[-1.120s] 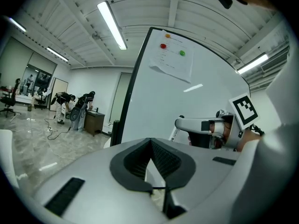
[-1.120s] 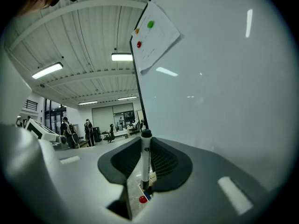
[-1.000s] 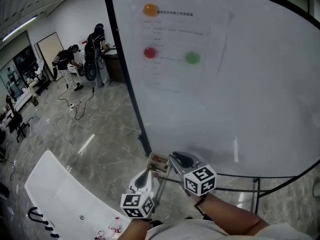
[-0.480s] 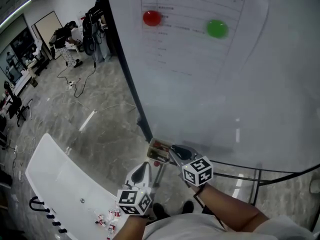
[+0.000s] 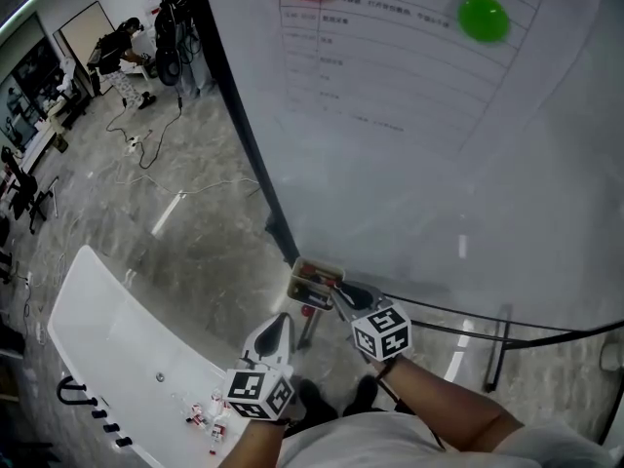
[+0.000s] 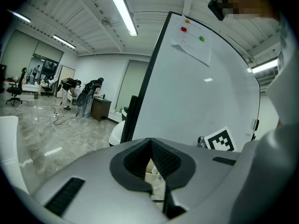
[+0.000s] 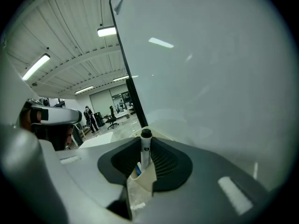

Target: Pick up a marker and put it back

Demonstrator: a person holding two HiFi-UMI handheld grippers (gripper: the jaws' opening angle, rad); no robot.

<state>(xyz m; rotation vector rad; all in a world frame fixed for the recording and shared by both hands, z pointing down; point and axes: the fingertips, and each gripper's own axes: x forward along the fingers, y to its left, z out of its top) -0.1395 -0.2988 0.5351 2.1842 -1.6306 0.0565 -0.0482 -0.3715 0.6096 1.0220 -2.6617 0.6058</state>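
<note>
While lined up on the small tray [image 5: 304,266] at the lower left corner of the whiteboard [image 5: 439,183], shows the right gripper [image 5: 343,293] parted only narrowly, with a white marker [image 7: 145,149] capped in black standing upright in the gap between its jaws, seemingly not yet pinched. Sits with its lower end down in the pale tray, so in its place and not lifted. Shows the left gripper [image 5: 280,325] lower and just to the side, jaws a slit apart with nothing in them, only the tray seen beyond. Likely to go wrong on the close: could catch the tray's wall along with the barrel and drag the tray; could nip only the cap and pull it off; could let the smooth round barrel twist or slip if squeezed off-centre. Could also knock the whiteboard, being so near it
</note>
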